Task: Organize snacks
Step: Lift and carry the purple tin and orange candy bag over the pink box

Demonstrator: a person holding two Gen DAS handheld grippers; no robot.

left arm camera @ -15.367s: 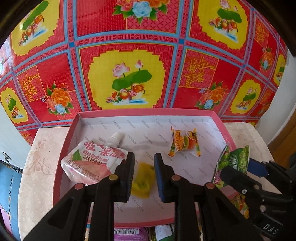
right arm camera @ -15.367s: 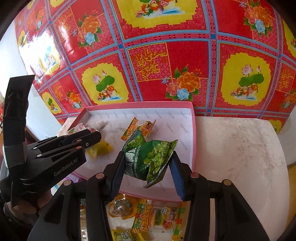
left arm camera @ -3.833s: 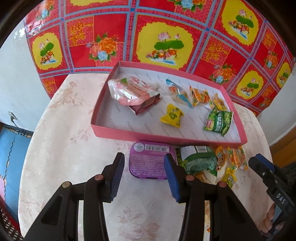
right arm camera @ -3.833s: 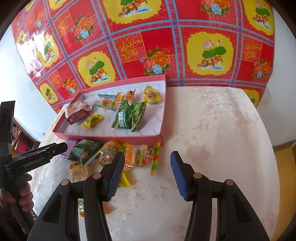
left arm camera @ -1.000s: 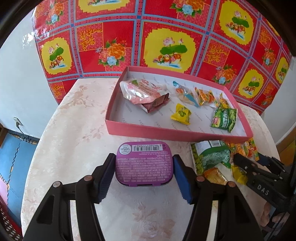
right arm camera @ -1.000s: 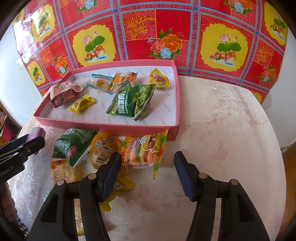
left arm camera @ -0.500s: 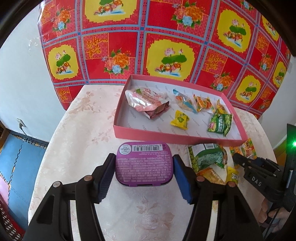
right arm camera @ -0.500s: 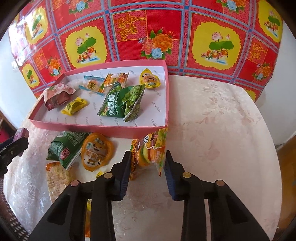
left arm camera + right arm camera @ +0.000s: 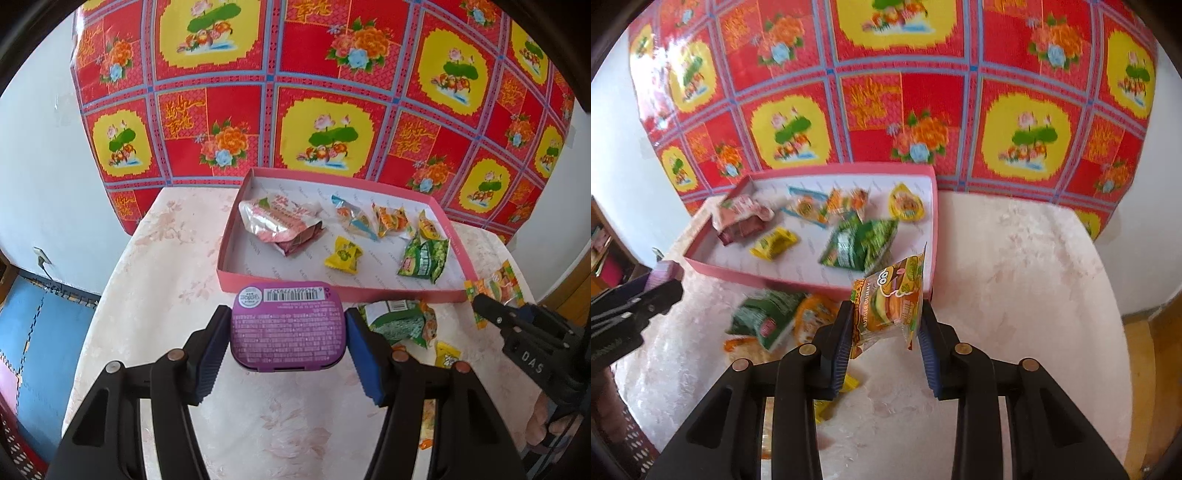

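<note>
Gripping a rounded purple tin, left tool; right tool pinches crinkly gummy packet

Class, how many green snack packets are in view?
2. One green packet lies in the pink tray, near its right end; the second green packet lies on the table before the tray. Others may hide in the pile.
</note>
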